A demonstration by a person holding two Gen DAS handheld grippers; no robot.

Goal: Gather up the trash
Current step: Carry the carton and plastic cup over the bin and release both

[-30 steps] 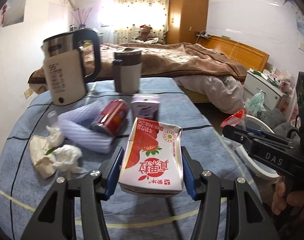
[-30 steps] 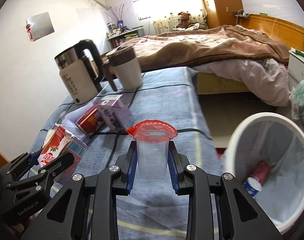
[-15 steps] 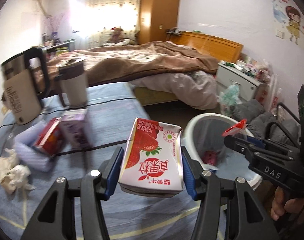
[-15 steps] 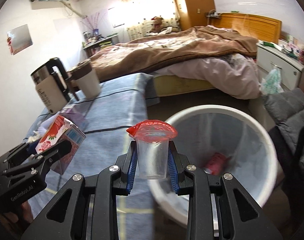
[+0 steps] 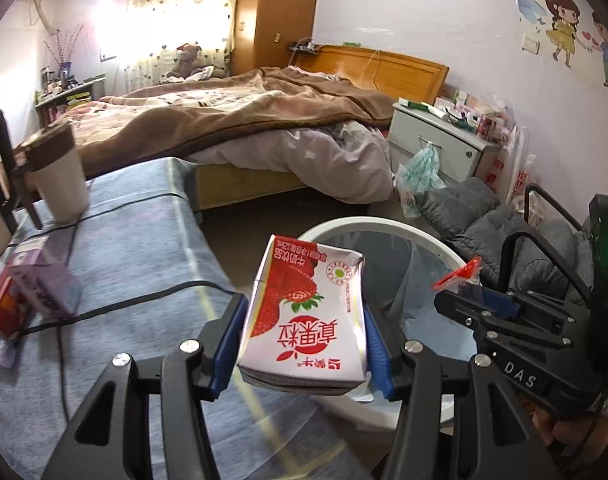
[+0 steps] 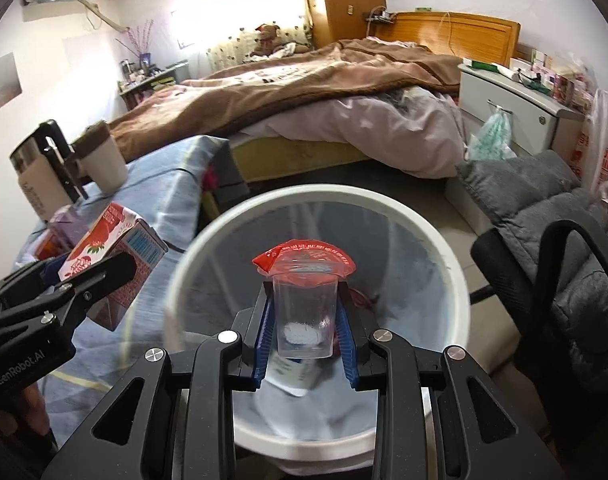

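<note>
Starting on the far left of the bin (image 6: pixel 320 208), there's the kettle (image 6: pixel 33 176) and a cream cup with a brown lid (image 5: pixel 59 176) standing at the back of the blue-covered table (image 5: pixel 143 240). Nearer the front of that table, still left of the bin, a purple carton (image 5: pixel 43 280) sits touching a red box (image 5: pixel 1 308), and a black cable (image 5: pixel 115 304) runs across the cloth beside them.

Next over, the left gripper (image 5: pixel 304 344) has its blue pads pressed against both sides of a strawberry milk carton (image 5: pixel 304 312), so it's clamped tight on it. The carton is upright, held off the table right at the bin's left rim, not over the opening as far as I can tell.

Then the bin itself: white, lined with a pale bag, sitting on the floor just off the table's edge. There's some trash at the bottom, something red and a white carton, but it's mostly hidden.

The right gripper (image 6: pixel 304 336) is squeezed onto a clear plastic cup (image 6: pixel 304 316) with a peeled red foil lid (image 6: pixel 304 260), held upright directly above the bin's opening. A bit of white stuff sits at the cup's bottom.

Right of the bin there's a grey padded jacket (image 6: pixel 544 208) draped over a black chair (image 6: pixel 564 248), and behind the bin a bed (image 5: pixel 239 120) with a brown blanket.
</note>
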